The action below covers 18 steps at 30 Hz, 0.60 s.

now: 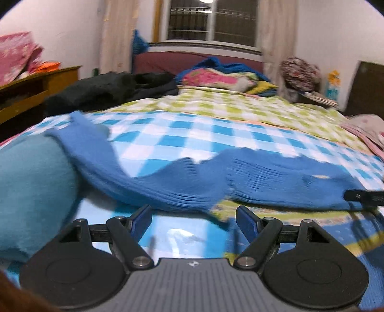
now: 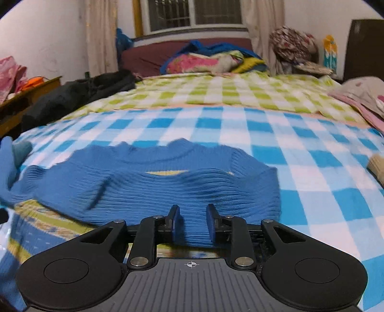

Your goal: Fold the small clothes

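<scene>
Nearest the lens in the right wrist view, the right gripper (image 2: 193,222) has its blue pads partly closed around the bunched hem of a blue knit sweater (image 2: 168,189), with fabric filling the gap between them. Low in the left wrist view, the left gripper (image 1: 194,219) stands wide apart with nothing between its fingers, just short of the sweater's near edge (image 1: 192,189). A teal garment (image 1: 31,192) bulges at the left edge of that frame, beside a sweater sleeve. The sweater lies spread across the middle of both frames on a blue-and-white checked sheet (image 2: 276,134), which gives way farther up to green checks. Beyond, a dark pile of clothes (image 2: 76,96) sits at upper left, bright bedding (image 2: 208,60) is heaped against the headboard, and a window (image 2: 192,14) tops the frame.
</scene>
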Motion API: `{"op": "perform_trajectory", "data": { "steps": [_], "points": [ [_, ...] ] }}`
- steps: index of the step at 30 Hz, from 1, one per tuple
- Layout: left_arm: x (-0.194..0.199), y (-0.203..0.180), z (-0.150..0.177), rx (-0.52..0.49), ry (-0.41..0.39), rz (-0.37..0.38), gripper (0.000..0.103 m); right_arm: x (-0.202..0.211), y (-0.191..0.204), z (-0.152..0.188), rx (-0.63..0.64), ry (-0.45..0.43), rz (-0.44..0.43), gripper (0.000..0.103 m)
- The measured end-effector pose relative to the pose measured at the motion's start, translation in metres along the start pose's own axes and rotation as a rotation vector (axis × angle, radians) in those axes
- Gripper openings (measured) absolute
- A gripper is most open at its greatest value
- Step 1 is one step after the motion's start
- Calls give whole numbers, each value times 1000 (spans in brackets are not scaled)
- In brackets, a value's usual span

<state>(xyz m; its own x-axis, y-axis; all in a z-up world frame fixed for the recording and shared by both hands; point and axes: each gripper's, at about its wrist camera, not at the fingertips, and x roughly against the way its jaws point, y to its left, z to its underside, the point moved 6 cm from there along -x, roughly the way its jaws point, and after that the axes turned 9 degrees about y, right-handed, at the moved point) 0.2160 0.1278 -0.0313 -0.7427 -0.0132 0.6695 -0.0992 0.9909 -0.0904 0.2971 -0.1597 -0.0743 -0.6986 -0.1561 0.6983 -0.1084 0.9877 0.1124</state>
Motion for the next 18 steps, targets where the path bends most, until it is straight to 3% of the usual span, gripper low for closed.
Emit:
{"op": "perform_trajectory", "data": {
  "steps": [5,11,18],
  "points": [
    [-5,29,-5,86,-4,-39,82,10,38,-12,30,-21,-100,26],
    [-28,56,-17,221,24,-21,82,20,109,-22,162,-23,-212,28],
    [-37,71,-20,215,-30,-20,78,17,195,-57,300,1,-362,28]
  ]
}}
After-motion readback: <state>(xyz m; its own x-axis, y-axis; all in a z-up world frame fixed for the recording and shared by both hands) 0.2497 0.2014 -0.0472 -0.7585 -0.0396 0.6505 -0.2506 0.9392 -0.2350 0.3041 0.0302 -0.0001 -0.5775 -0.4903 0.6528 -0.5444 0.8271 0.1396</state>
